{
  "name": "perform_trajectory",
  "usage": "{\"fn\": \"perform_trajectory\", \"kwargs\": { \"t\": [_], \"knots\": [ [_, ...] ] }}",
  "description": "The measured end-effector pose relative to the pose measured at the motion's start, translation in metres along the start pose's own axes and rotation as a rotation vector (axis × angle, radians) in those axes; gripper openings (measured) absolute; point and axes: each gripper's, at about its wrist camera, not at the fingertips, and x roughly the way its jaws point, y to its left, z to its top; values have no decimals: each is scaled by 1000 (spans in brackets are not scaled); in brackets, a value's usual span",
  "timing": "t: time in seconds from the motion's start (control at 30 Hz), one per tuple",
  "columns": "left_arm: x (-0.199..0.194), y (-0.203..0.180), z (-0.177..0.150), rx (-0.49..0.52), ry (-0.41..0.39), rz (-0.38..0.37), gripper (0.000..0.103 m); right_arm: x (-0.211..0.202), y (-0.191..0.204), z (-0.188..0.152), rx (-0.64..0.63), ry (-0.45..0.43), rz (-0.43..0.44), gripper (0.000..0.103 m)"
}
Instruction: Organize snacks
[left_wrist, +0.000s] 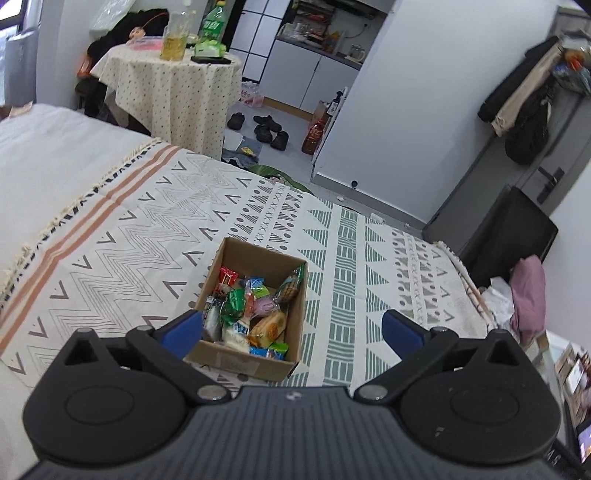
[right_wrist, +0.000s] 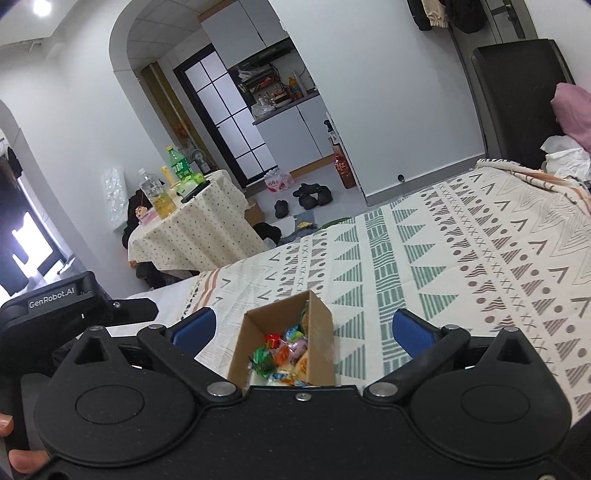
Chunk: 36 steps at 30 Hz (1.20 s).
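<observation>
An open cardboard box (left_wrist: 295, 325) sits on the patterned bedspread (left_wrist: 155, 236), filled with several wrapped snacks (left_wrist: 251, 314) in mixed colours. My left gripper (left_wrist: 291, 328) is open and empty, held above the box's near side, its blue pads on either side of it. In the right wrist view the same box (right_wrist: 321, 332) with snacks (right_wrist: 284, 354) lies just ahead of my right gripper (right_wrist: 301, 328), which is open and empty above it. The left gripper's body (right_wrist: 55, 306) shows at the left edge there.
A small round table (left_wrist: 166, 85) with bottles stands beyond the bed, also seen in the right wrist view (right_wrist: 192, 229). Shoes (left_wrist: 266, 129) lie on the floor. A black chair (left_wrist: 509, 232) and pink cloth (left_wrist: 528, 291) are at the bed's right end.
</observation>
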Motion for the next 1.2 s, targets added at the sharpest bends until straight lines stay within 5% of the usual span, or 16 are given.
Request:
{"fn": "perform_trajectory", "kwargs": {
  "t": [0.6, 1.2],
  "knots": [
    [-27, -33, -37, 194, -65, -11, 103, -56, -28, -7, -84, -31, -38, 103],
    [-32, -33, -84, 296, -34, -8, 103, -74, -37, -36, -120, 4, -35, 103]
  ]
}}
